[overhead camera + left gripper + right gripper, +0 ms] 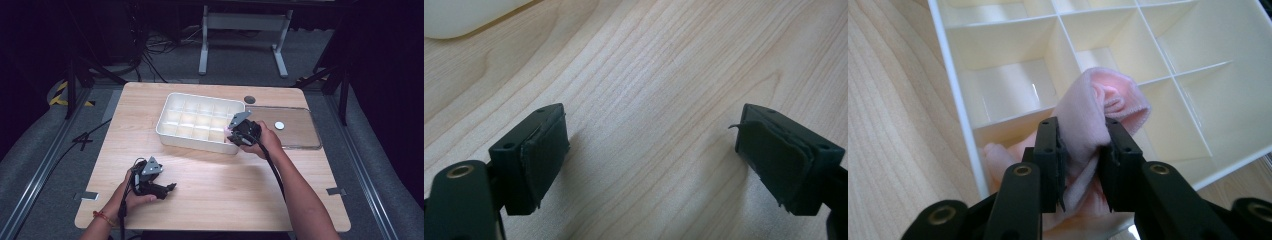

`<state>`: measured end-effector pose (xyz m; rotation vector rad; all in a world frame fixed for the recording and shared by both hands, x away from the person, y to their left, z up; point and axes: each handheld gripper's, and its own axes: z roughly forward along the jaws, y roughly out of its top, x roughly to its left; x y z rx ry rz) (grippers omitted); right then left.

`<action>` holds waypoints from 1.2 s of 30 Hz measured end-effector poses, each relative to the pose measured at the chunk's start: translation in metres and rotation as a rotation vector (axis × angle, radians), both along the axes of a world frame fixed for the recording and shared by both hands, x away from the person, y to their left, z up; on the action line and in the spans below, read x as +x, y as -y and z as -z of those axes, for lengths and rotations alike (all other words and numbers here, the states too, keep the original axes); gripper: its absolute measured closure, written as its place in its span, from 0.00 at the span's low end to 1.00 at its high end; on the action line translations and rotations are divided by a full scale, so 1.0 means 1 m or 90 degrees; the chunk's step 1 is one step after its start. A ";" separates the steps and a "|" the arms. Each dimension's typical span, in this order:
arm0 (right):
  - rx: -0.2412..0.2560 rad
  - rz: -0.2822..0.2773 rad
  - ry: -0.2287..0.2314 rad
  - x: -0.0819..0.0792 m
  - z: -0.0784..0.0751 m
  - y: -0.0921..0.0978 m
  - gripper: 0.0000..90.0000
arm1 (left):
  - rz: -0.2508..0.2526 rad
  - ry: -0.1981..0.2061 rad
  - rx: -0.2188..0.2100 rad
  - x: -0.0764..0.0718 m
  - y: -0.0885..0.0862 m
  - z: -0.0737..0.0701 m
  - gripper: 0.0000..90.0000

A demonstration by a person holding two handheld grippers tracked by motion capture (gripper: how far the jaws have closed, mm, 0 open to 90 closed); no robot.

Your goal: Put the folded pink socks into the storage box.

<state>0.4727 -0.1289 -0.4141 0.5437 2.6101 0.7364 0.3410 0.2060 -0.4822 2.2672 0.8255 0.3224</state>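
Observation:
A white divided tray stands in the middle of the wooden table. My right gripper hangs over the tray's near right corner, shut on a rolled pink cloth. The cloth's lower end trails into the corner compartment. My left gripper rests low over the bare table near the front left, open, with nothing between its pads.
A clear lid lies flat to the right of the tray, with a small white disc on it. A dark round spot sits on the table behind the tray. A table leg frame stands on the floor beyond.

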 end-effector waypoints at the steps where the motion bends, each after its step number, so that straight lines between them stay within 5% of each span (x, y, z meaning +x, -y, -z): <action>1: -0.004 -0.002 -0.012 0.002 -0.001 0.000 0.81 | 0.000 0.000 0.000 0.000 0.000 0.000 0.15; 9: -0.041 -0.011 -0.050 0.008 -0.001 -0.007 0.82 | 0.000 0.000 0.000 0.000 0.000 0.000 0.15; 13: -0.029 -0.007 -0.070 0.012 -0.003 -0.005 0.79 | 0.000 0.000 0.000 0.000 0.000 0.000 0.15; 19: 0.035 0.010 -0.127 0.018 -0.006 0.005 0.79 | 0.000 0.000 0.000 0.000 0.000 0.000 0.15; 22: 0.036 0.010 -0.132 0.019 -0.006 0.006 0.82 | 0.000 0.000 0.000 0.000 0.000 0.000 0.15; 36: -0.085 -0.004 -0.141 0.021 0.001 -0.014 0.85 | -0.004 -0.003 -0.008 0.000 0.003 0.001 0.15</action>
